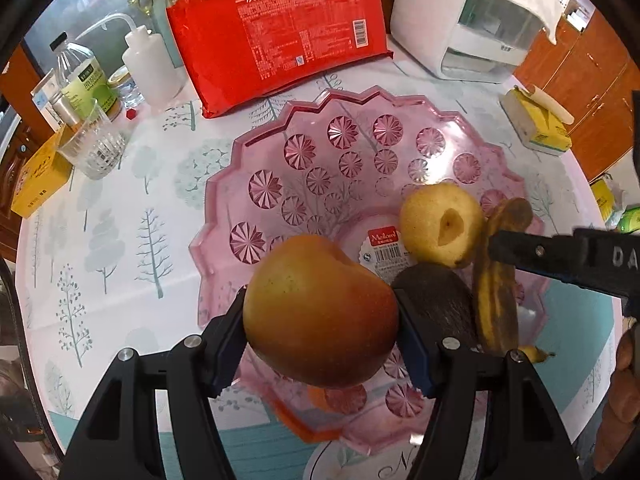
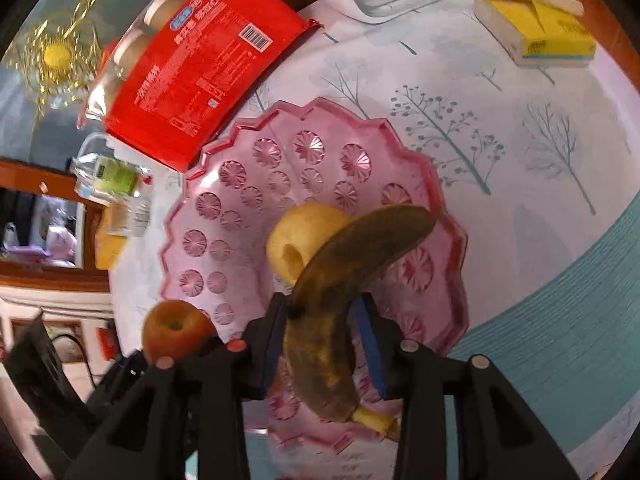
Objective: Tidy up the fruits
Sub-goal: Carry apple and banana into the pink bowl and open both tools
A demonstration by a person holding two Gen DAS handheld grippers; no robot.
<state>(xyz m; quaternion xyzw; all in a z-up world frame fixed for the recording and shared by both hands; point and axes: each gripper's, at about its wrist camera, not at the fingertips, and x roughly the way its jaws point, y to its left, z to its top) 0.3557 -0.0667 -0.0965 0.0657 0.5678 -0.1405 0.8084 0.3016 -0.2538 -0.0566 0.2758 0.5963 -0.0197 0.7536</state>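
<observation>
Your left gripper (image 1: 320,320) is clamped on the apple (image 1: 320,312), one pad on each side of its widest part, which keeps the round fruit from rolling out. You have it hanging over the near side of the pink bowl (image 1: 256,148), pointed steeply down, so it looks set for a short drop onto the bare floor of the bowl.

Your right gripper (image 2: 320,344) has the banana (image 2: 340,300) between its jaws at mid-length. In the right wrist view a strip of blue pad shows beside the peel on the right, and the left pad sits close against it, so the hold looks loose. I judge that the pads no longer press and that you are letting it go. The banana lies along the right side of the bowl, its stem end toward the near rim, following the curve of the wall.

The pear (image 1: 440,224) rests in the middle of the bowl, just beside the banana. A dark fruit (image 1: 436,296) lies just beside the pear, between the apple and the banana; I cannot tell what kind.

The free space is on the bowl's left half, so that is where the apple fits without knocking the others. The red pack (image 1: 280,28) lies close to the far rim.
</observation>
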